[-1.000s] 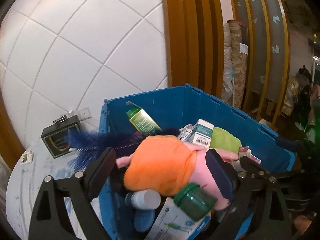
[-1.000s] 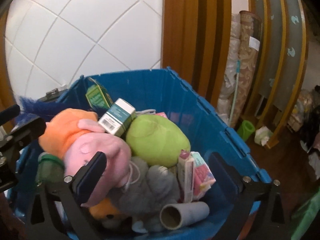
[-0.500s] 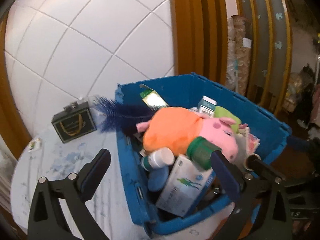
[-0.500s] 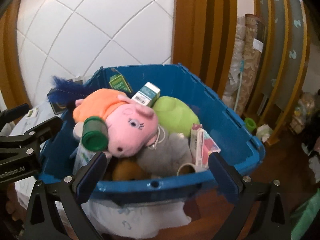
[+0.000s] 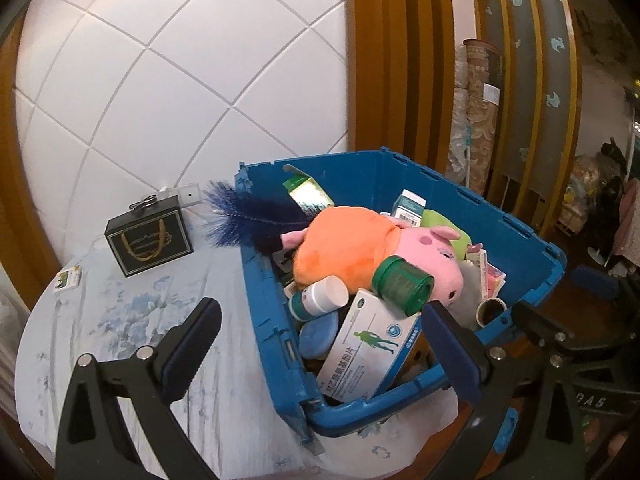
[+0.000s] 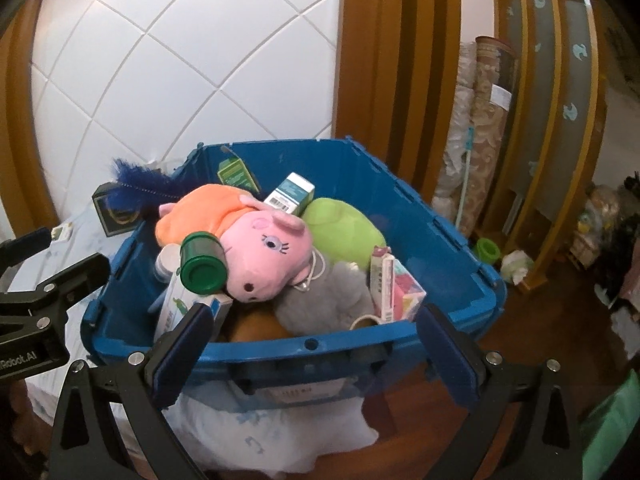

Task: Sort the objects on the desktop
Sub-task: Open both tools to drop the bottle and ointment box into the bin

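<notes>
Left wrist view, and the left gripper (image 5: 320, 344) hangs with its jaws spread wide, nothing between the pads, just short of the near rim of the blue crate (image 5: 516, 232). The log-jam inside is topped by the pink pig plush (image 5: 384, 252) in its orange dress, lying across the heap with a green-capped bottle (image 5: 402, 286) against its snout. A white medicine box (image 5: 366, 354) leans at the near left corner, and a blue feather duster (image 5: 248, 218) pokes out over the far left rim. On the flowered tablecloth (image 5: 120, 320), far left, stands a small black gift bag (image 5: 148, 236). Over to the right wrist: the right gripper (image 6: 316, 352) is likewise released and empty, jaws straddling the crate's near wall from outside
</notes>
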Motion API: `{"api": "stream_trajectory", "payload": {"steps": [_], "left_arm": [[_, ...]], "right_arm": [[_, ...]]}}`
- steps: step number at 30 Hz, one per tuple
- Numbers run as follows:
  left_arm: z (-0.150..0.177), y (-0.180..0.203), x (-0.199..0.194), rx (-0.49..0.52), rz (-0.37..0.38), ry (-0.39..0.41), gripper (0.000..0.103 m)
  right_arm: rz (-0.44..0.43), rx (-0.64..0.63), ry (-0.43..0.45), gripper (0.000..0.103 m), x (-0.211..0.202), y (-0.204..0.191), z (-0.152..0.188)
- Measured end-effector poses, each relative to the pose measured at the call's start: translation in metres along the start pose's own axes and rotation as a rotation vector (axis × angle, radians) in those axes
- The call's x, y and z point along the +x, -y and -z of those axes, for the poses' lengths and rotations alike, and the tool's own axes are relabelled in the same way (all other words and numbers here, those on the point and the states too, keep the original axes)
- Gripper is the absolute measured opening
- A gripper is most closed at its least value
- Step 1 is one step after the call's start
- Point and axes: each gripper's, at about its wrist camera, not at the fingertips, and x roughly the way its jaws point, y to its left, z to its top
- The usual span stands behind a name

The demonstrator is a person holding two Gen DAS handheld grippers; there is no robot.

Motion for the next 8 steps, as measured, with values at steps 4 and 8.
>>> {"api": "stream_trajectory", "payload": {"steps": [4, 8], "left_arm": [[0.0018, -0.0038, -0.0001, -0.011, -0.011, -0.002, 0.101], [0.003, -0.0038, 0.0009, -0.009, -0.014, -0.002, 0.101]], "right_arm": [[-0.006, 0.006, -0.004, 0.103, 0.0017, 0.0022, 0.0008], [-0.014, 0.001, -0.015, 0.103, 0.0054, -0.0007, 0.0017]]}}
